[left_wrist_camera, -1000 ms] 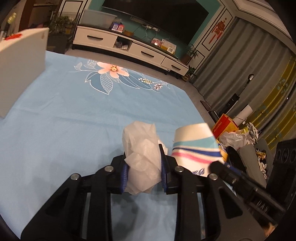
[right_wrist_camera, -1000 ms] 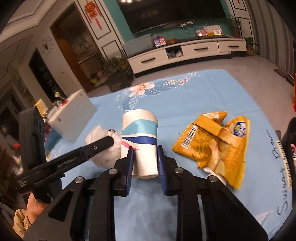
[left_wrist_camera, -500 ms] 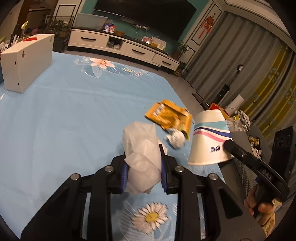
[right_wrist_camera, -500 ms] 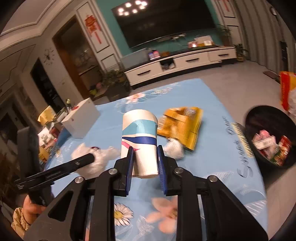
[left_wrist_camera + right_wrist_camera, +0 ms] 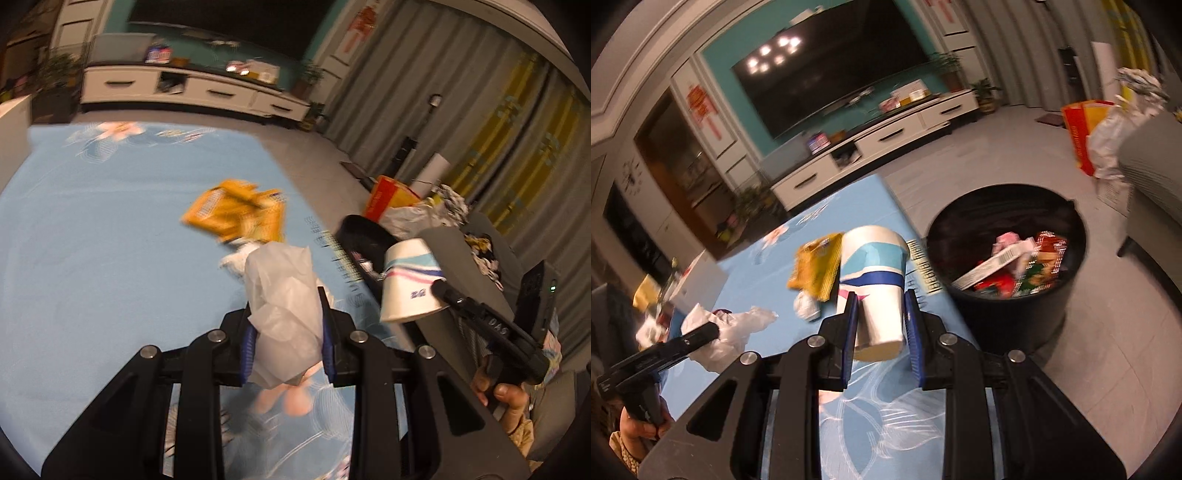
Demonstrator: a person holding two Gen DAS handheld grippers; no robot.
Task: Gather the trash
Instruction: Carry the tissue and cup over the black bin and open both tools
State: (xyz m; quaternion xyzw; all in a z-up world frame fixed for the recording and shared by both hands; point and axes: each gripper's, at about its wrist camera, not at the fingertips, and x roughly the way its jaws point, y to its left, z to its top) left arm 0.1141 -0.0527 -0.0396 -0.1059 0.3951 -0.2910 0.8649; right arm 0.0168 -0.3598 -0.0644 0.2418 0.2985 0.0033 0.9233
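My left gripper (image 5: pixel 286 325) is shut on a crumpled white plastic bag (image 5: pixel 282 295) and holds it above the blue tablecloth (image 5: pixel 92 229). My right gripper (image 5: pixel 881 317) is shut on a white paper cup (image 5: pixel 873 269) with blue and pink stripes, held near the table's right edge. The cup also shows in the left wrist view (image 5: pixel 410 284), and the bag in the right wrist view (image 5: pixel 727 325). A black trash bin (image 5: pixel 1008 258) with wrappers inside stands on the floor just right of the table. A yellow snack wrapper (image 5: pixel 236 214) and a small crumpled white ball (image 5: pixel 806 306) lie on the cloth.
A white box (image 5: pixel 698 273) and clutter sit at the table's far left. A grey sofa (image 5: pixel 1152 166) with bags (image 5: pixel 1086 129) beside it stands behind the bin. A TV cabinet (image 5: pixel 879 144) lines the far wall.
Both grippers have swung right toward the bin, still holding the bag and the cup. The bin is now much closer and larger in the right wrist view.
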